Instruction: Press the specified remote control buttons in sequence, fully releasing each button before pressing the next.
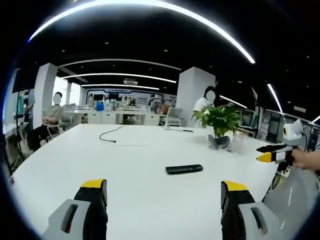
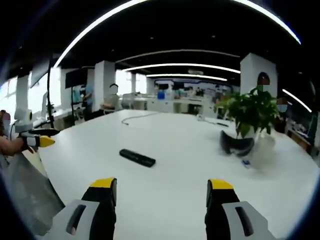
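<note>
Lying flat on the big white table (image 1: 135, 165), the black remote control (image 1: 184, 169) is seen out ahead of the left gripper (image 1: 164, 192), well apart from the yellow-tipped jaws, which are spread wide with nothing held between them. Same deal in the right gripper view: the right gripper (image 2: 161, 192) is held open and empty too, and the remote is found ahead and a bit left of its jaws, not touched by anything. A potted plant (image 1: 220, 122) is parked further back on the table, next to a clear glass (image 1: 237, 141) and some dark goggles-like thing (image 2: 237, 143) that can't really be made out. A loose black cable (image 1: 111, 134) is left trailing across the far side. Office desks and seated people are spotted behind.
</note>
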A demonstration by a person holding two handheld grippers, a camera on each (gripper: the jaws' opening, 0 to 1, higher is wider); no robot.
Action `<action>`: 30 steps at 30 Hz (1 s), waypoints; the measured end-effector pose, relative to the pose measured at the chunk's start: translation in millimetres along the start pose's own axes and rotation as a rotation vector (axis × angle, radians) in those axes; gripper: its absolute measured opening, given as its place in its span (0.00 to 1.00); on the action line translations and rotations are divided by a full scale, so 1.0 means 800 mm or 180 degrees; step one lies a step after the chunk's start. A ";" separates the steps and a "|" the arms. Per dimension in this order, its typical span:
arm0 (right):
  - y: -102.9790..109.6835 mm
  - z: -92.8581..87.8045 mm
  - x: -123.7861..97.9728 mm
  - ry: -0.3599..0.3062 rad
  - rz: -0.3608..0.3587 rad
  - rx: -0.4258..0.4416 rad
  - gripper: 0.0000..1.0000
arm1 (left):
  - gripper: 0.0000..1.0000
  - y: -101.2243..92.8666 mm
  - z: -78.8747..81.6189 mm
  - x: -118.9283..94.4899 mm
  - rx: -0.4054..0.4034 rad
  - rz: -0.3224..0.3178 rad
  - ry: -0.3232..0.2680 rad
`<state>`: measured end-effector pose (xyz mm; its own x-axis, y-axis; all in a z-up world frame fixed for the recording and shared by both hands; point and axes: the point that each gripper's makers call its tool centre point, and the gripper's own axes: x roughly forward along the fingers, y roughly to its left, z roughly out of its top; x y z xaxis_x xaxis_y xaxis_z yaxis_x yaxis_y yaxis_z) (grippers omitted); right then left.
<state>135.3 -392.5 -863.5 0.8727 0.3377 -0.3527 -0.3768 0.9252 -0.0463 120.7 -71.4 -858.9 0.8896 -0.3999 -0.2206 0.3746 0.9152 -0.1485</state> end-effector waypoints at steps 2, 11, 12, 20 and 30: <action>-0.001 0.001 -0.005 -0.0019 -0.0072 -0.0096 0.73 | 0.99 -0.003 0.003 -0.001 0.0018 -0.0032 -0.0049; -0.009 -0.005 -0.002 0.0078 -0.0124 -0.0063 0.66 | 0.96 -0.008 0.005 -0.004 -0.0683 -0.0284 -0.0062; -0.009 -0.006 0.000 0.0087 -0.0104 -0.0055 0.66 | 0.93 -0.008 0.004 -0.005 -0.0791 -0.0324 -0.0054; 0.010 -0.012 0.006 0.0149 0.0216 -0.0055 0.63 | 0.86 -0.039 -0.019 0.021 -0.0486 -0.0643 0.0577; -0.016 -0.009 -0.001 0.0037 0.0045 0.0162 0.56 | 0.71 -0.075 0.012 0.080 -0.0275 -0.1229 0.1074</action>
<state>137.2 -406.0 -869.6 0.8635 0.3491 -0.3639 -0.3726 0.9280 0.0062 158.0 -151.6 -854.8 0.5517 -0.7144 -0.4304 0.6232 0.6960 -0.3565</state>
